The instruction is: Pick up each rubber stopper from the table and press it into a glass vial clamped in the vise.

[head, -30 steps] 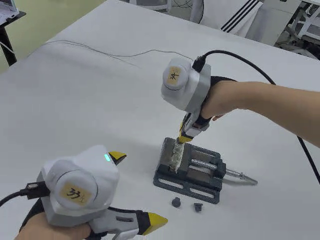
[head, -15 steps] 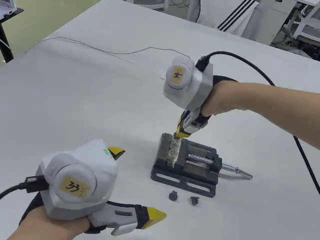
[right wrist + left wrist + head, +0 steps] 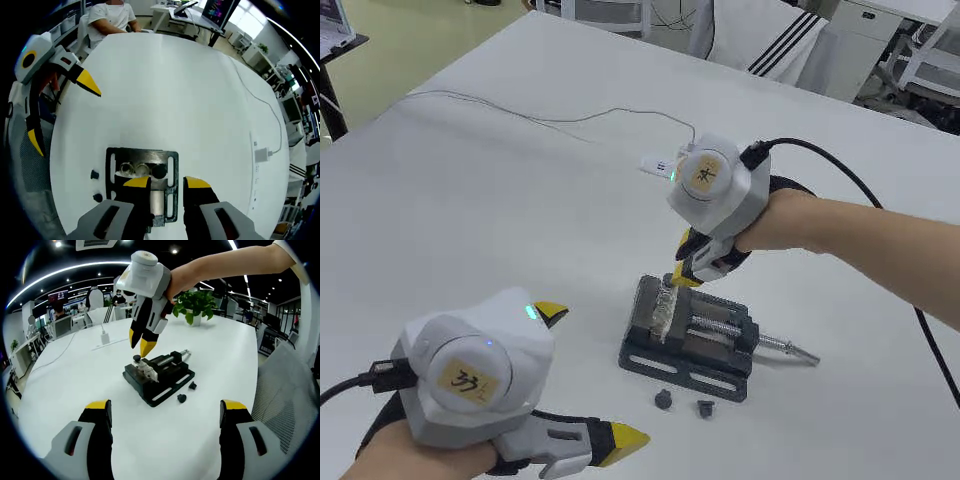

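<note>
A dark vise (image 3: 692, 350) clamps a short row of glass vials (image 3: 664, 311). In the right gripper view two vials (image 3: 133, 170) stand unplugged and a dark stopper (image 3: 158, 171) sits in the third; that stopper (image 3: 136, 358) also shows in the left gripper view. My right gripper (image 3: 677, 277) hovers just above the vise (image 3: 142, 155), jaws a narrow gap apart with nothing between them. Two loose rubber stoppers (image 3: 663, 400) (image 3: 705, 408) lie in front of the vise. My left gripper (image 3: 590, 378) waits wide open and unloaded, near-left of the vise (image 3: 157, 376).
A thin cable and small white adapter (image 3: 653, 166) lie on the white table (image 3: 470, 200) behind the vise. The vise's screw handle (image 3: 790, 350) sticks out to the right. A person sits at the table's far edge (image 3: 112, 15). Bare tabletop surrounds the vise.
My right gripper has lifted off the vial tops and drawn slightly up and right. The left gripper has barely moved. The head camera shifted.
</note>
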A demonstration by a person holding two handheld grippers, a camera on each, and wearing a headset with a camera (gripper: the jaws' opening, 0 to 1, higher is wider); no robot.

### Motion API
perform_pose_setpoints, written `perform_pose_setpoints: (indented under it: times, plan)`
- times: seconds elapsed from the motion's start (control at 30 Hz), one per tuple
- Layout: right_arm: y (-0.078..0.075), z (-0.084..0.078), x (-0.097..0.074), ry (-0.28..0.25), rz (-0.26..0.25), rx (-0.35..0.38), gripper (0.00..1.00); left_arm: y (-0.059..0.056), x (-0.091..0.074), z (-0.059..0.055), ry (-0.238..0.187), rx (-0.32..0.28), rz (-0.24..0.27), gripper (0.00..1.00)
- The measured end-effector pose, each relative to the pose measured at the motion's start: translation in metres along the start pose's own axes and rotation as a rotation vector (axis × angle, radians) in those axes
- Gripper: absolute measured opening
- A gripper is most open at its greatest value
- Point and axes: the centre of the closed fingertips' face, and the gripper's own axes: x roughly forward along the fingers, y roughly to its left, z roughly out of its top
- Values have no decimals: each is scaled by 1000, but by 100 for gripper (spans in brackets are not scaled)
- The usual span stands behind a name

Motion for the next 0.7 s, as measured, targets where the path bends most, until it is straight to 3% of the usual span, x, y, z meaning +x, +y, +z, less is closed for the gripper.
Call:
perform_pose_setpoints:
  times: [0.13,0.23,0.33,0.43,0.7]
  plan:
    - [8,-15,0,-5,12,10,29,-1,1,2,-1,6,-5,88]
    - [20,-18,0,-61,45,74,35,-2,1,3,-3,8,-8,88]
    - [27,-26,-1,-77,48,103,39,-2,0,2,-1,16,-12,88]
    - [34,-33,-3,-74,48,123,40,-3,0,2,3,17,-19,88]
    - [54,-36,-20,-148,27,156,35,-5,-1,4,9,40,-33,88]
